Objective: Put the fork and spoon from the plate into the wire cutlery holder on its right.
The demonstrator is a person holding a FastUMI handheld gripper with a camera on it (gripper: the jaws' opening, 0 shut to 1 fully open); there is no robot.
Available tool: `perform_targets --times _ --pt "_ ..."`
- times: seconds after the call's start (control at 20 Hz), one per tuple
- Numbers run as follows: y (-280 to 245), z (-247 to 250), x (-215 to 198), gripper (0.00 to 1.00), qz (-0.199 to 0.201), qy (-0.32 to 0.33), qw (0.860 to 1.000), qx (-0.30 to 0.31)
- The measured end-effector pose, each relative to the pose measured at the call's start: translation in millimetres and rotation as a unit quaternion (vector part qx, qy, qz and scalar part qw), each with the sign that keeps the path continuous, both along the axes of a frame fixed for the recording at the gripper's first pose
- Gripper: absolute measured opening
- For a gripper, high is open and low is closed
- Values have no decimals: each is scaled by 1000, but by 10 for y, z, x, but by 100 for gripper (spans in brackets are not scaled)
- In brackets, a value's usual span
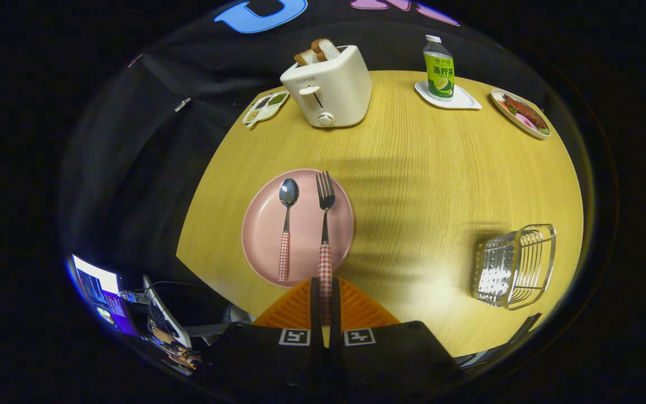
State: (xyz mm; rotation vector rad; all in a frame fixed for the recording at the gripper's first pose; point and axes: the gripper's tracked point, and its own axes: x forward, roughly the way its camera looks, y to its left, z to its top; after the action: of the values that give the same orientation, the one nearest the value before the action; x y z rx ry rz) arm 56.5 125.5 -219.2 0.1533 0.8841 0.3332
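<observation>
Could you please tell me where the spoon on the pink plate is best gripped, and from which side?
Probably the checked handle of the steel spoon, taken from above across its narrow width. It lies flat on the round pink plate, handle toward the gripper, whose fingers are closed on the neighbouring fork's handle.

I count one round wooden table. On it I see three dishes that carry things: one pink plate, one divided snack dish beside the toaster, and one plate of food at the far side. I count one coaster with one bottle upright on it. Cutlery: one spoon and one fork, two pieces, both on the pink plate. One toaster, with two bread slices in its slots. One wire cutlery holder. My gripper has two fingers, closed on the fork's handle.
</observation>
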Motion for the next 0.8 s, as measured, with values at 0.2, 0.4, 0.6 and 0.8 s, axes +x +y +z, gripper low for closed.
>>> perform_targets --times 0.2,0.4,0.6,0.8 --pt "-591 377 -208 7 7 -11 1000 -19" --pt "-1168 557 -330 7 -21 13 1000 -20" --pt "-1633 618 -506 7 -12 34 998 -57" --pt "-1894 640 -626 7 -8 72 995 -63"
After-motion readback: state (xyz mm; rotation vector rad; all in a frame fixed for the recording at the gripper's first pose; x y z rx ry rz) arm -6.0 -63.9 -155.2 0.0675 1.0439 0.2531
